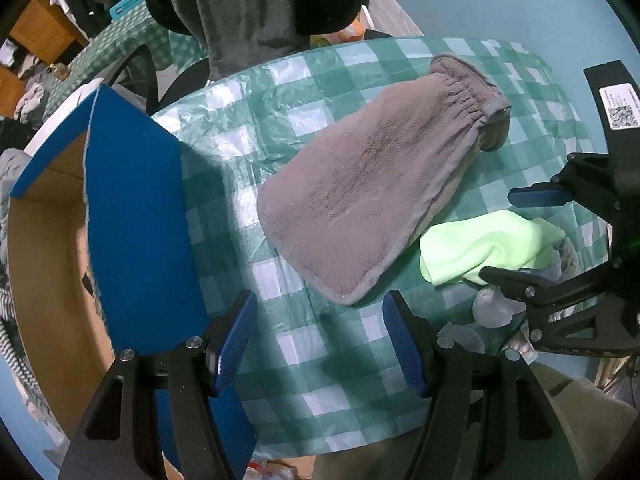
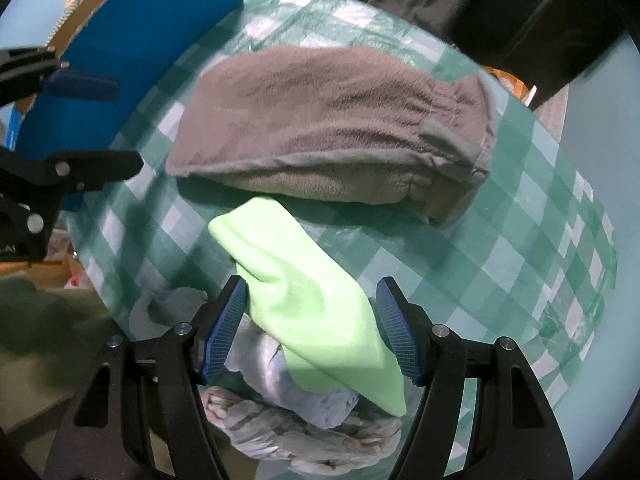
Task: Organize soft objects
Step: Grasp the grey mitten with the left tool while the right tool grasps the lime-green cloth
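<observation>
A grey fleece mitt [image 1: 372, 184] lies flat on the green checked tablecloth [image 1: 280, 360]; it also shows in the right wrist view [image 2: 328, 120]. A light green cloth [image 2: 312, 304] lies beside it, partly under its edge, and shows in the left wrist view [image 1: 488, 248]. My right gripper [image 2: 310, 328] is open with its jaws on either side of the green cloth. My left gripper [image 1: 320, 340] is open and empty, just short of the mitt's rounded end. Pale blue-grey cloths [image 2: 288, 432] lie bunched under the green cloth.
An open cardboard box with blue flaps [image 1: 132, 232] stands at the table's left edge; it also shows in the right wrist view [image 2: 132, 28]. A person in a grey top [image 1: 248, 8] sits at the far side. The right gripper [image 1: 532, 240] shows in the left wrist view.
</observation>
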Tool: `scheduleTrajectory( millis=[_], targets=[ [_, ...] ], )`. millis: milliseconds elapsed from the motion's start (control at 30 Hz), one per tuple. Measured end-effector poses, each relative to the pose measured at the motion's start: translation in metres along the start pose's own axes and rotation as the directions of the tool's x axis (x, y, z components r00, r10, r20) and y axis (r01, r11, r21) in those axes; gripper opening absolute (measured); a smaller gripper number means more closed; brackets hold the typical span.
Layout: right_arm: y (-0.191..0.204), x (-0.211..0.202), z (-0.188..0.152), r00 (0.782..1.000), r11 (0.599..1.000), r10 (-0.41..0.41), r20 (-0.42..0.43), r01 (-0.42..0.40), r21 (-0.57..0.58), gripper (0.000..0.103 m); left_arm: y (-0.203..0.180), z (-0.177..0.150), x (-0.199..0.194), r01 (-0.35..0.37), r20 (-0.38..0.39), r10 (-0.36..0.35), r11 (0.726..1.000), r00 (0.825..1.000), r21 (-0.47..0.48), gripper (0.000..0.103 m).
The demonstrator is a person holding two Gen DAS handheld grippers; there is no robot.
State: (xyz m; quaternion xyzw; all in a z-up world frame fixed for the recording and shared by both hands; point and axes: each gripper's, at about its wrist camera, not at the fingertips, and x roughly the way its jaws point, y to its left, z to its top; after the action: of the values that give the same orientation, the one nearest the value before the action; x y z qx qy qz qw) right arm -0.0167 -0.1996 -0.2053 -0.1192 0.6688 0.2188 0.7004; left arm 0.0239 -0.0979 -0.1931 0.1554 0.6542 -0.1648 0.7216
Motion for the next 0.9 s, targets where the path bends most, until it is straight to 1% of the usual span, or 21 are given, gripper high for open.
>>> scheduleTrajectory(
  millis=[33,67,100,167,233,267,333,433,467,500,567,733,867,900],
  targets=[
    [0.000,0.002,0.000,1.000,1.000,-0.001,-0.003,0.001,0.003,0.062,-0.001,0.001,0.001,-0.001,-0.002,0.001,1.000,1.000,0.003,0.067],
    [-0.003,0.004,-0.001,1.000,1.000,0.005,-0.010,-0.005,0.009,0.054,-0.001,0.002,0.002,-0.002,-0.006,0.002,1.000,1.000,0.005,0.067],
    [-0.005,0.007,-0.002,1.000,1.000,0.010,-0.017,-0.009,0.019,0.050,-0.002,0.003,0.003,-0.003,-0.010,0.003,1.000,1.000,0.007,0.067],
    [-0.011,0.009,-0.004,1.000,0.999,0.010,-0.023,-0.009,0.038,0.032,-0.002,0.005,0.004,-0.003,-0.017,0.003,1.000,1.000,0.009,0.067],
    [-0.020,0.008,-0.006,1.000,0.997,0.019,-0.016,-0.018,0.070,0.023,-0.004,0.008,0.004,-0.002,-0.019,0.002,1.000,1.000,0.014,0.067],
    [-0.025,0.006,-0.007,1.000,0.995,0.030,-0.005,-0.029,0.095,0.022,-0.003,0.009,0.005,0.000,-0.018,0.001,1.000,1.000,0.016,0.067],
    [-0.034,0.002,-0.008,0.999,0.991,0.028,0.015,-0.030,0.127,0.015,-0.005,0.012,0.005,0.001,-0.017,-0.001,1.000,1.000,0.024,0.067],
    [-0.050,-0.004,-0.012,0.999,0.981,0.018,0.042,-0.026,0.190,0.013,-0.009,0.020,0.005,0.003,-0.018,-0.002,0.999,1.000,0.043,0.067],
    [-0.055,-0.006,-0.014,0.999,0.977,0.014,0.048,-0.024,0.213,0.013,-0.011,0.025,0.005,0.004,-0.015,-0.004,0.999,1.000,0.052,0.070],
    [-0.062,-0.007,-0.016,0.999,0.970,0.010,0.054,-0.022,0.240,0.013,-0.013,0.028,0.005,0.005,-0.009,-0.005,0.998,1.000,0.061,0.075],
    [-0.074,-0.010,-0.020,0.998,0.958,0.003,0.063,-0.021,0.286,0.011,-0.016,0.032,0.003,0.004,0.008,-0.005,0.997,1.000,0.075,0.081],
    [-0.100,-0.015,-0.031,0.996,0.912,-0.017,0.085,-0.019,0.410,0.011,-0.028,0.046,0.002,0.038,0.035,-0.043,0.992,0.998,0.123,0.081],
    [-0.120,-0.017,-0.040,0.995,0.872,-0.016,0.102,-0.037,0.488,0.011,-0.039,0.056,0.014,0.059,0.002,-0.060,0.987,0.998,0.150,0.081],
    [-0.119,-0.020,-0.043,0.994,0.866,-0.016,0.107,-0.040,0.498,0.011,-0.043,0.057,0.017,0.063,-0.003,-0.064,0.985,0.998,0.162,0.081]
  ],
)
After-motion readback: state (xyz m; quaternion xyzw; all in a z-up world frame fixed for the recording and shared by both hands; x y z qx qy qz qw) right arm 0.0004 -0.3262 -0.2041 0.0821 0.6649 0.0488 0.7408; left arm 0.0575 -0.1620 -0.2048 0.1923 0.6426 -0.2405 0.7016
